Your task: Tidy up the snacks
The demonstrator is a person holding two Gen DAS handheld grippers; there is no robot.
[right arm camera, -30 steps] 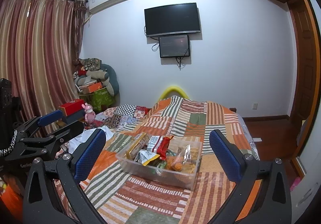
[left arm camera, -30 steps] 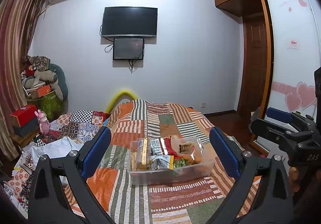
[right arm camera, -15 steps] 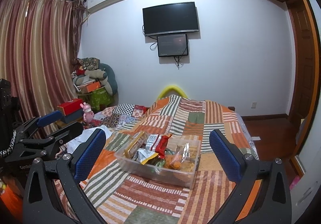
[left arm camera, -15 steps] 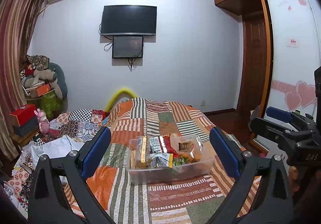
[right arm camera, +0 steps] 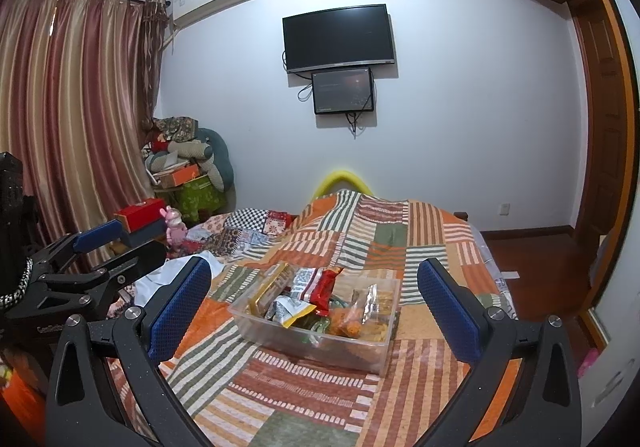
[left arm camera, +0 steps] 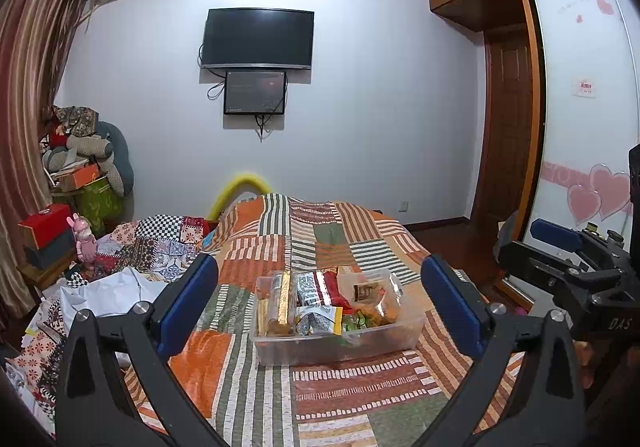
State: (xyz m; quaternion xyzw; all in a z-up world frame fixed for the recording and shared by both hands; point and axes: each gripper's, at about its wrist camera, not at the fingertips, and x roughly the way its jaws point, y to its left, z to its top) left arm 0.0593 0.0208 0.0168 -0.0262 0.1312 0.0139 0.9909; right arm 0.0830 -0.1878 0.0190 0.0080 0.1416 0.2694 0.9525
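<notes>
A clear plastic bin point(left arm camera: 332, 347) point(right arm camera: 304, 343) sits on the patchwork bed, filled with several snack packs: a gold pack point(left arm camera: 280, 303), silver and yellow bags point(right arm camera: 290, 309), a red bag point(right arm camera: 322, 289) and clear bags of orange snacks point(right arm camera: 370, 311). My left gripper point(left arm camera: 320, 303) is open and empty, held above the bed short of the bin. My right gripper point(right arm camera: 314, 303) is open and empty, also short of the bin. Each gripper shows at the edge of the other's view.
The striped quilt point(left arm camera: 332, 387) covers the bed. Crumpled cloth and white paper point(left arm camera: 116, 283) lie on its left side. Boxes and a pink toy point(left arm camera: 82, 239) stand by the curtain. A wardrobe with a sliding door point(left arm camera: 576, 127) is at the right.
Both views have tilted down a little and the bin sits slightly lower and nearer. Both grippers stay open and empty.
</notes>
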